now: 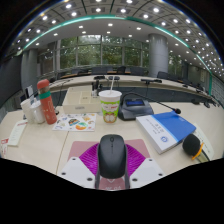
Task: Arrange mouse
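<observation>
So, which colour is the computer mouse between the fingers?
Dark grey mouse, best in gripper view.

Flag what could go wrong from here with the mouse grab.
1. The mouse sits between the gripper fingers on a pink mat, with the gripper open. Its rounded shell could slip out as they close.
2. A paper cup stands just beyond the mouse; pushing forward might tip it.
3. The blue book and a black round object crowd the right side, so swinging that way risks a bump.
</observation>
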Available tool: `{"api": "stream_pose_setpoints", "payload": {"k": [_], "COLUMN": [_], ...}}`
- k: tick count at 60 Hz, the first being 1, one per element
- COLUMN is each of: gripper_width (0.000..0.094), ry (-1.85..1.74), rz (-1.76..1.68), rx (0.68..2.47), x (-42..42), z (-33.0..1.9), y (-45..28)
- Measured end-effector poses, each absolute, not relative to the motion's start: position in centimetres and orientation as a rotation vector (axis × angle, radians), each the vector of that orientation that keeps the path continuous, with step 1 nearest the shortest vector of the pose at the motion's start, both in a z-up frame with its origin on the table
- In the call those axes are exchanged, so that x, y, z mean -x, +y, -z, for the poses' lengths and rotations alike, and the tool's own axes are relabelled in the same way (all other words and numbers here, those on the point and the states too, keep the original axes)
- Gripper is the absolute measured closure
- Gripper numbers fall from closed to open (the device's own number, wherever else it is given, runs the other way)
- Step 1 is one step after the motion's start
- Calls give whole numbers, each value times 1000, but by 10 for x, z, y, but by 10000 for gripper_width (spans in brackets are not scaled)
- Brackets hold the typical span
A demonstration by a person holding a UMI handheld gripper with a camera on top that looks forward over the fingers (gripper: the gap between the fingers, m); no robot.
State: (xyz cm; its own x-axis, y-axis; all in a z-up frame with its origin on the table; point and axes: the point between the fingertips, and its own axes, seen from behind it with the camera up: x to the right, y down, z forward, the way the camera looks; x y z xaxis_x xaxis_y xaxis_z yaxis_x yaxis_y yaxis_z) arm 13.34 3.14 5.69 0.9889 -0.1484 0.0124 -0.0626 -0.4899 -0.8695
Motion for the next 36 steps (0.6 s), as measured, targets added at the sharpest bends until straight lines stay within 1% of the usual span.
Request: {"api": "stream_pose_setpoints", "payload": {"k": [4, 8, 18, 19, 21, 25, 26, 28, 36], "gripper_width": [601, 589, 465, 444, 358, 104, 65, 84, 79], "ry": [152, 152, 144, 146, 148, 145, 147, 149, 160], "rz": [89, 63, 2, 3, 11, 17, 19, 23, 84], "rx": [2125, 2149, 2203, 2202, 2199, 2201, 2203, 2201, 2166], "x": [-138, -139, -131, -132, -132, -130, -130, -129, -123], "z": [-30, -14, 8, 8, 5, -3, -6, -13, -60], "y": [29, 28, 24, 23, 21, 15, 13, 8, -28]}}
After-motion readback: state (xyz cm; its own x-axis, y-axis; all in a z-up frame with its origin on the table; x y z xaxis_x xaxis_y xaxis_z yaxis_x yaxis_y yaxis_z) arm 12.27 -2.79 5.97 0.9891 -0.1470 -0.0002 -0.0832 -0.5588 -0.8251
